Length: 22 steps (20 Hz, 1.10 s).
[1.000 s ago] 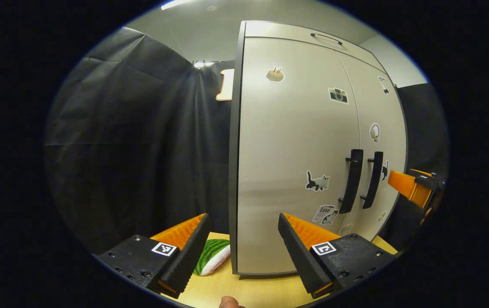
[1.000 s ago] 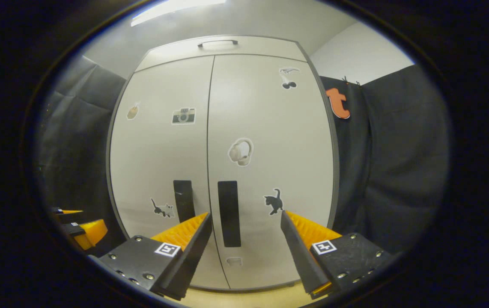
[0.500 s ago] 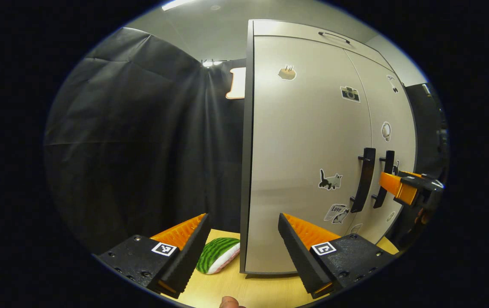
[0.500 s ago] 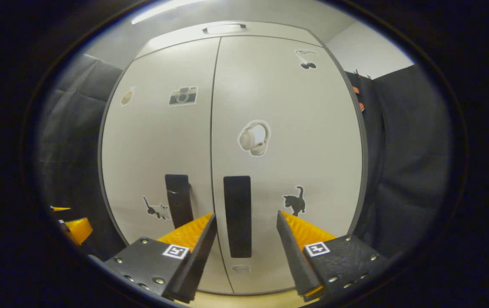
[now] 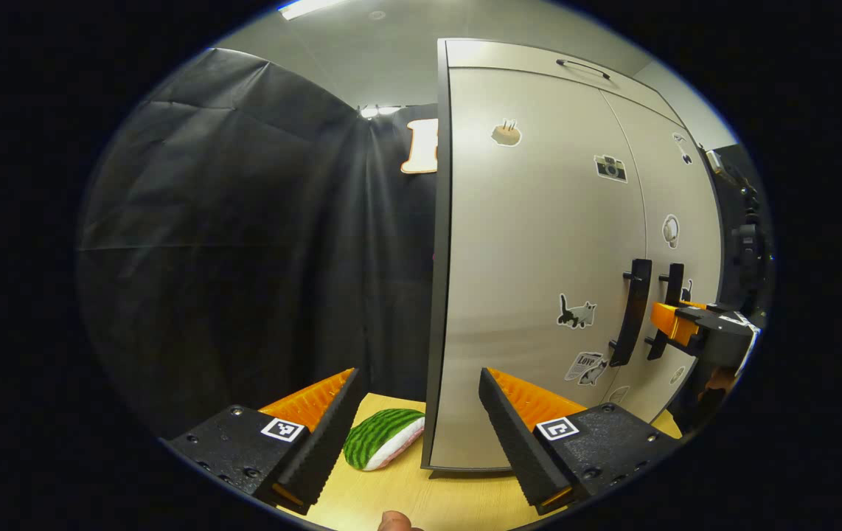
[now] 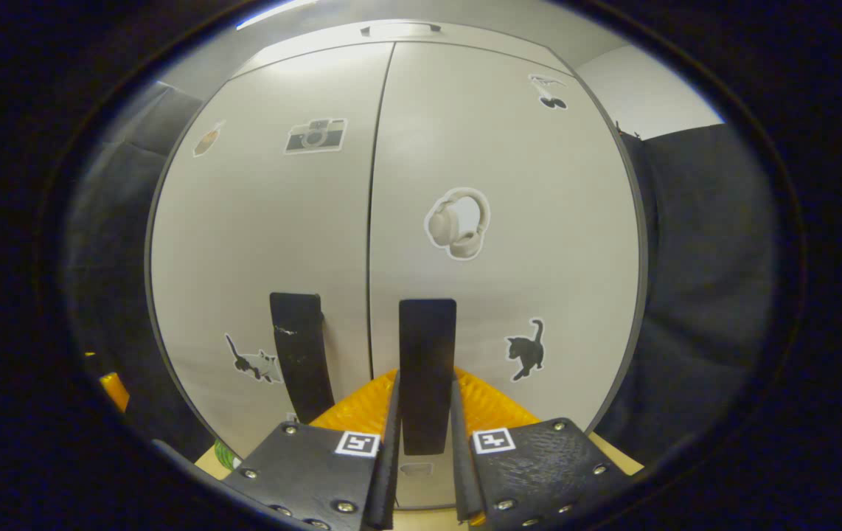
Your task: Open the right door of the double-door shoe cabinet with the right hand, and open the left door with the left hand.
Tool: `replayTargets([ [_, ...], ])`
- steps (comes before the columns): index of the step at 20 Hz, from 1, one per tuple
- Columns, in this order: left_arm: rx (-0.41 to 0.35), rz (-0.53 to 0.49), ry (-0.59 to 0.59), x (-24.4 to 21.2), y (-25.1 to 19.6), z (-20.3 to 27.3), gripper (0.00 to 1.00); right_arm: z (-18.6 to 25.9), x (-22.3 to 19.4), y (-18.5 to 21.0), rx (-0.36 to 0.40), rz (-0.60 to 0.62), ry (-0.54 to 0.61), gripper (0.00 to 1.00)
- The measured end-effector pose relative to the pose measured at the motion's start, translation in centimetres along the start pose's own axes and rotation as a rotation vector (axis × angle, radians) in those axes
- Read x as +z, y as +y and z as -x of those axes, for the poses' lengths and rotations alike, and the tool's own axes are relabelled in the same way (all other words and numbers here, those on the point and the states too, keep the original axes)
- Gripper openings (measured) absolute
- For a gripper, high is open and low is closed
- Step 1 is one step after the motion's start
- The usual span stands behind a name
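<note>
Step one in hand: right tool (image 6: 425,442) clenched on right door handle (image 6: 427,369), both doors shut. Left tool (image 5: 417,413) released, off the cabinet's (image 5: 531,258) left side, away from left handle (image 5: 631,313). Next: pull right door outward along its hinge arc.

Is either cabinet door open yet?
No, both doors sit flush and shut, while the right gripper has its jaws closed around the right door's handle.

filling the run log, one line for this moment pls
right hand-held gripper: shut on right handle | left hand-held gripper: open, off to cabinet's left | doors: both closed
</note>
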<state>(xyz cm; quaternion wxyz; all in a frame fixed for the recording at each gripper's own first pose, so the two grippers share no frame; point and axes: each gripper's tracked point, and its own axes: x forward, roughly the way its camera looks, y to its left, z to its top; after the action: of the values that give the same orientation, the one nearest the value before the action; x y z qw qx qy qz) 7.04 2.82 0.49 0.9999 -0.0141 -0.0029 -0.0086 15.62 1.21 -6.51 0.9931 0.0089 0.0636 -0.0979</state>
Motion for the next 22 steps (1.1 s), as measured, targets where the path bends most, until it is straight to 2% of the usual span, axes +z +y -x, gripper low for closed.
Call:
replayTargets([
  [1, 0.006, 0.001, -0.001, 0.1, 0.3, 0.2, 0.98, 0.0, -0.2, 0.0, 0.003, 0.006, 0.004, 0.27],
  [2, 0.008, 0.003, -0.003, 0.1, 0.5, 0.4, 0.98, -0.1, 0.0, -0.1, 0.011, 0.013, -0.004, 0.27],
  [3, 0.006, 0.005, -0.001, 0.1, 0.6, 0.7, 0.98, 0.0, -0.2, 0.0, 0.022, 0.007, 0.004, 0.21],
  [4, 0.007, 0.008, -0.001, 0.1, 0.8, 0.8, 0.98, 0.0, -0.2, -0.1, 0.027, -0.014, 0.014, 0.2],
  [5, 0.01, 0.011, -0.001, 0.1, 0.9, 1.0, 0.98, 0.1, -0.2, -0.1, 0.027, -0.025, 0.015, 0.11],
  [11, 0.028, 0.022, -0.009, 0.5, 1.9, 2.4, 0.98, 1.8, -0.1, -0.7, 0.063, -0.025, 0.024, 0.11],
  [22, 0.055, 0.028, -0.002, 0.0, 2.8, 3.9, 0.99, 5.4, 0.4, -3.2, 0.033, -0.021, 0.02, 0.1],
])
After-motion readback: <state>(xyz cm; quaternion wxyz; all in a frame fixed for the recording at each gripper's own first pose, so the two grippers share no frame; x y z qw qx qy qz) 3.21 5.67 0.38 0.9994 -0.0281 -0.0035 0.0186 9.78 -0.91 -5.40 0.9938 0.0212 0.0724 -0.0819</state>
